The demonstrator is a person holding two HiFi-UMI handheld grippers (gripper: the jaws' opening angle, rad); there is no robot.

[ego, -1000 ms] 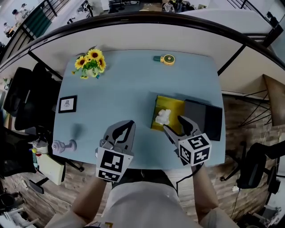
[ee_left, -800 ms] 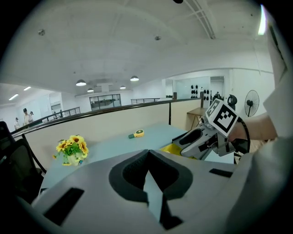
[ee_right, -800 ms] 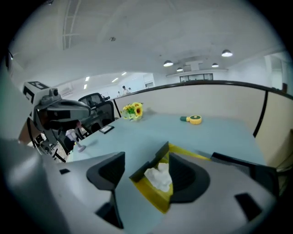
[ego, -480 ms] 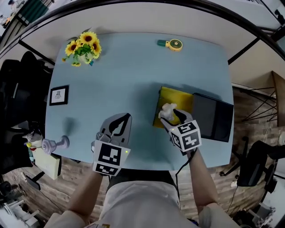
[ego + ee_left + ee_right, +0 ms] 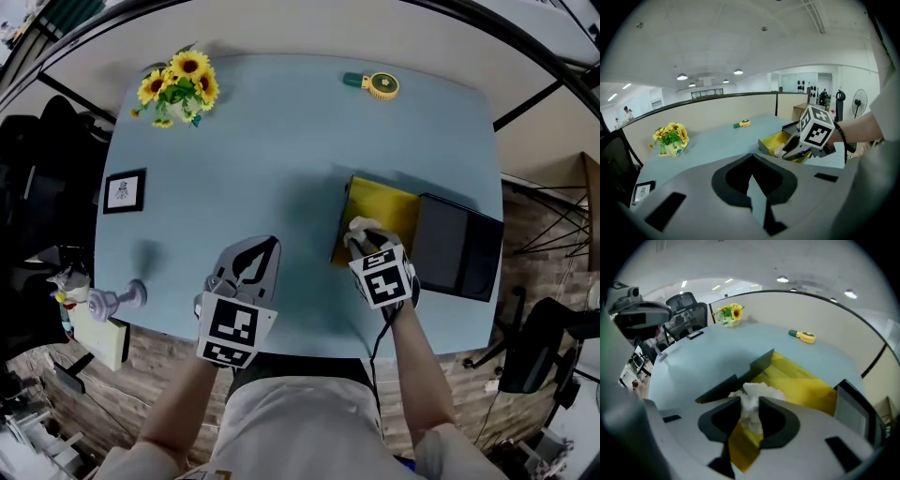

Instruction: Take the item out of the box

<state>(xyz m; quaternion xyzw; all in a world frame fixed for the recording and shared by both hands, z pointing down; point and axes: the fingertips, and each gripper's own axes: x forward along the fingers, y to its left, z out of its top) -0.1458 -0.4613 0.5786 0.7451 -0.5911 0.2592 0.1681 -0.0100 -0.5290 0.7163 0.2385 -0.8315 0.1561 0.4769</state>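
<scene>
Right gripper view puts the white item [image 5: 758, 391] squarely between the fingers of the right gripper [image 5: 749, 405]. The jaws are closing on it, and both pads already press into its sides, pinching it narrow where they meet it. It looks crumpled and puffy, cloth or paper, I cannot tell which. I judge it light, soft and easily squashed, neither slippery nor fragile. The waist now between the pads seems the best place to hold it, since a grip on a loose outer tuft could pull free or leave the rest dragging on the box wall.

Under and just beyond the fingertips lies the yellow box [image 5: 806, 387], open-topped, with the item at its near end. Off to the right of the fingers sits a dark lid [image 5: 857, 411], just beside the box.

Head view shows the right forearm [image 5: 412, 361] reaching straight out from the body, the gripper pitched down into the box with its marker cube uppermost.

The left gripper [image 5: 263, 251] hovers over bare table [image 5: 281, 141], level with the right one and well apart from the box. Its fingertips meet with nothing between them.

Far beyond both sets of fingers stand sunflowers [image 5: 178, 86] and a small yellow tool [image 5: 379, 85].
</scene>
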